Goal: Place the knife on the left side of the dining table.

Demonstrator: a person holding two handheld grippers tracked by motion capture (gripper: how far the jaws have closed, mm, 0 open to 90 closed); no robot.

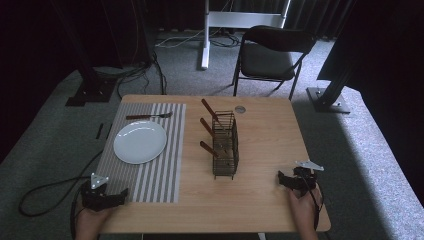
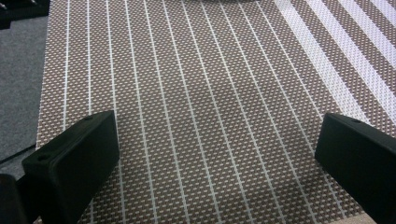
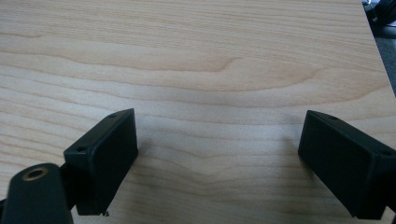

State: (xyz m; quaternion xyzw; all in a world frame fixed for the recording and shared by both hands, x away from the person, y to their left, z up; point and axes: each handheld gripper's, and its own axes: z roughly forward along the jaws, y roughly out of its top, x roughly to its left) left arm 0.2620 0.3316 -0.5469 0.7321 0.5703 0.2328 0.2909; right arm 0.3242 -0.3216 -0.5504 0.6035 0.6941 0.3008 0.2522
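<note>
A white plate (image 1: 140, 142) lies on a striped placemat (image 1: 160, 175) on the left half of the wooden table (image 1: 265, 145). A fork (image 1: 149, 116) with a brown handle rests on the mat behind the plate. A black wire caddy (image 1: 224, 145) stands mid-table with three brown-handled utensils (image 1: 208, 127) sticking out of it. My left gripper (image 1: 117, 196) sits at the mat's near left corner, open, over bare placemat (image 2: 210, 107) in the left gripper view. My right gripper (image 1: 285, 181) rests at the table's near right, open, over bare wood (image 3: 215, 79).
A small round metal disc (image 1: 240, 109) lies near the table's far edge. A black folding chair (image 1: 270, 55) stands beyond the table, with a white stand (image 1: 206, 35) and cables on the carpet behind. Dark frame posts flank both sides.
</note>
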